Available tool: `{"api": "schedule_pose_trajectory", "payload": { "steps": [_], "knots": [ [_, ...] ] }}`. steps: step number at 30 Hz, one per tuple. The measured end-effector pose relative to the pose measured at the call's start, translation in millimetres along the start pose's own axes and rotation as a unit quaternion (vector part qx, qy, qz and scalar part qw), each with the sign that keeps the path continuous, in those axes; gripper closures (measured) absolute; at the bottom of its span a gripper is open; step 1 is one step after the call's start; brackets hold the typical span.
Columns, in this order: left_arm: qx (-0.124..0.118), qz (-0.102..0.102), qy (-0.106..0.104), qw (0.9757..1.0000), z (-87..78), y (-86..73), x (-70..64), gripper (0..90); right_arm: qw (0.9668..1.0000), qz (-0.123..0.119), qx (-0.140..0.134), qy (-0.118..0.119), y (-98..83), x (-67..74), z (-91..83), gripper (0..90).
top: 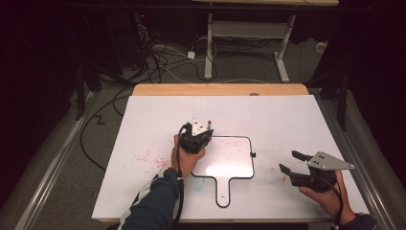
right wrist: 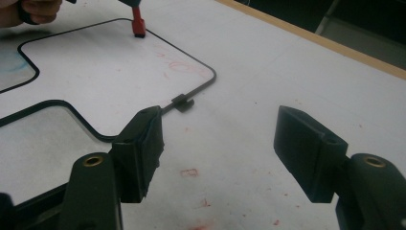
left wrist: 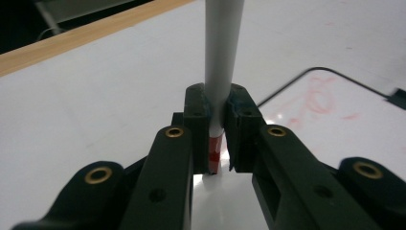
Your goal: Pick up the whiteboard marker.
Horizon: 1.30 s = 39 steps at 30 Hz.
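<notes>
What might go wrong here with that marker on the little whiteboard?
The left gripper pinches the marker low, near its red end, with most of the barrel sticking out beyond the jaws, so pressing could tilt or slip it. The small whiteboard lies loose on the white table cover; the right gripper is open and off to the side, so nothing steadies the board. Strokes could also stray onto the cover, which already carries red smudges.

The high view looks forward and down from above the near table edge, taking in the whole white sheet (top: 158, 120) and floor beyond. The left gripper view sits low and close, facing the board (left wrist: 335, 110) at right. The right gripper view, also low, looks across the same board (right wrist: 95, 62) at upper left.
</notes>
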<state>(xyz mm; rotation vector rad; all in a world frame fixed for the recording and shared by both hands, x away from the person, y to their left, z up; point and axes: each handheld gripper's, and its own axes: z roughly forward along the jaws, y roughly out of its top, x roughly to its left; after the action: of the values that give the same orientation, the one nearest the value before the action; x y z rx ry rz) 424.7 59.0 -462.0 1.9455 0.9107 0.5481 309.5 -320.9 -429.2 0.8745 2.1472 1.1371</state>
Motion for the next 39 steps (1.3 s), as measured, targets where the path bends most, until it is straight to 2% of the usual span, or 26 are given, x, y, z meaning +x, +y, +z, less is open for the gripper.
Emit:
{"api": "schedule_pose_trajectory", "payload": {
  "steps": [1,2,3,5,14,19,26,30,33,34,39],
  "knots": [
    [-0.004,-0.013,0.010,0.9999,-0.9,-1.8,5.7,78.6,1.0000,0.000,0.000,0.000,0.0,0.0,0.0,35.6],
    [-0.005,-0.018,0.010,0.9998,-0.9,-2.5,8.4,78.7,1.0000,0.001,0.000,0.000,0.3,0.1,-0.2,35.6],
    [-0.011,-0.034,0.006,0.9994,0.8,-2.7,9.2,78.7,1.0000,0.000,-0.001,0.000,0.5,0.1,0.0,35.6],
    [-0.009,-0.026,0.007,0.9996,4.7,0.0,3.4,78.7,1.0000,-0.001,-0.001,0.000,1.4,1.2,0.5,35.5],
    [-0.004,0.006,-0.030,0.9995,33.4,22.0,-39.6,78.7,1.0000,-0.002,0.001,0.006,1.4,1.0,3.2,35.6],
    [0.001,0.028,-0.059,0.9978,46.5,33.5,-66.9,78.7,1.0000,0.000,-0.003,0.004,1.2,-1.4,0.2,35.7],
    [0.004,0.051,-0.077,0.9957,62.2,46.0,-92.8,78.7,1.0000,0.003,-0.004,0.001,0.0,-2.7,-2.2,35.7],
    [0.002,0.053,-0.080,0.9954,68.5,49.6,-98.8,78.7,1.0000,0.005,-0.004,0.002,-0.4,-3.5,-3.1,35.7],
    [0.001,0.066,-0.075,0.9950,71.1,51.3,-103.8,78.7,1.0000,0.004,-0.002,0.002,-0.7,-3.2,-3.2,35.7],
    [0.001,0.069,-0.074,0.9948,71.3,51.4,-103.3,78.7,1.0000,0.004,-0.004,0.002,-0.6,-3.3,-3.4,35.7],
    [-0.001,0.061,-0.060,0.9963,72.0,50.1,-91.2,78.7,1.0000,0.001,-0.004,-0.002,-0.6,-3.7,-4.3,35.7]
  ]
}}
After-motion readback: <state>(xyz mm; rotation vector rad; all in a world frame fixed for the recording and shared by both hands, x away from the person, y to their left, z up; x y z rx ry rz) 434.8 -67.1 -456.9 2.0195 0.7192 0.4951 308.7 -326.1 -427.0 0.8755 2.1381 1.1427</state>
